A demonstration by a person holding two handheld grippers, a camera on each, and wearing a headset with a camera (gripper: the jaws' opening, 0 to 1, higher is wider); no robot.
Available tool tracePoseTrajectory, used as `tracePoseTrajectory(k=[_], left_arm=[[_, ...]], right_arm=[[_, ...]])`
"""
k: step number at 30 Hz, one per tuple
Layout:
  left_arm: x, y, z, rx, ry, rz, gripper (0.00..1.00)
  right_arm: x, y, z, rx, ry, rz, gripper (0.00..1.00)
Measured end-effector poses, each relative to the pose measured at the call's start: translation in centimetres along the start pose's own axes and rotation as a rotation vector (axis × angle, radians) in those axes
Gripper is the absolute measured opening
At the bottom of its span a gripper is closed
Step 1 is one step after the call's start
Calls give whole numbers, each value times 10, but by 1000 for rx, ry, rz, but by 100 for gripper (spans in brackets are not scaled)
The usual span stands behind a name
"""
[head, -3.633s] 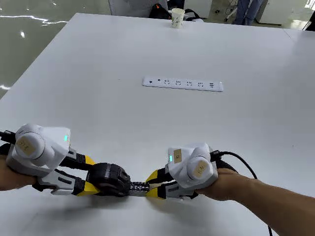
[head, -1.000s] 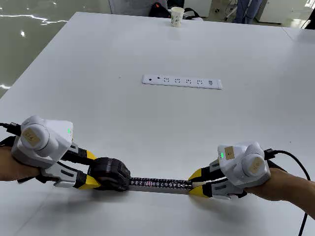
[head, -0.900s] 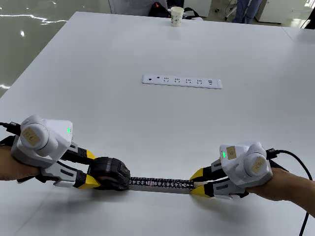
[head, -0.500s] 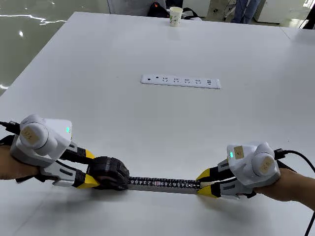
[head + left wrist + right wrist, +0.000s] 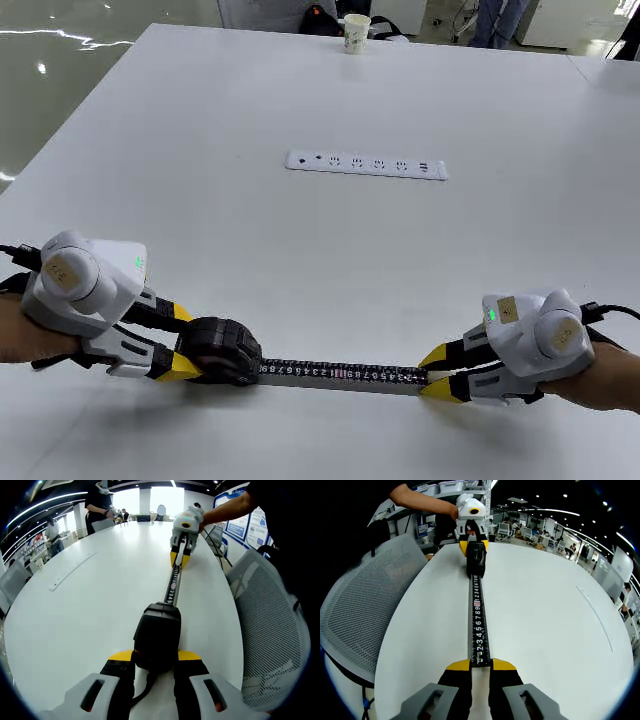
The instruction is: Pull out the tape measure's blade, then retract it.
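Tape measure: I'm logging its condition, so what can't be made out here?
- Blade end hook: right gripper view, hidden between jaws of the right gripper.
- Case sides: left gripper view, covered by jaws of the left gripper.
- Blade numerals: head view, too small.

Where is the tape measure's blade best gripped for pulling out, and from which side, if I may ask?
At its free end, in line with the blade, from the side opposite the case. It is a thin strip, so an end-on pull, as the right gripper holds it, likely avoids bending.
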State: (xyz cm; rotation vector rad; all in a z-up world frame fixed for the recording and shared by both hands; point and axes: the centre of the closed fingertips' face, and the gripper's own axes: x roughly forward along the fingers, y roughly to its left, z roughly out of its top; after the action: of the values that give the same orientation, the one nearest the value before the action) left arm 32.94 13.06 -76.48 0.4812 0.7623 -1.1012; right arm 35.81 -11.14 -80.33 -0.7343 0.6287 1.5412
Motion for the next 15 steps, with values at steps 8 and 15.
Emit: tracePoseTrajectory(k=[8,15], left_arm=[[0,1,0,2,4,-1,24],[0,0,0,5,7,-1,24]], right_arm=[[-7,0,-7,12,9,-3,8],[-13,0,-14,15,23,-5,8]])
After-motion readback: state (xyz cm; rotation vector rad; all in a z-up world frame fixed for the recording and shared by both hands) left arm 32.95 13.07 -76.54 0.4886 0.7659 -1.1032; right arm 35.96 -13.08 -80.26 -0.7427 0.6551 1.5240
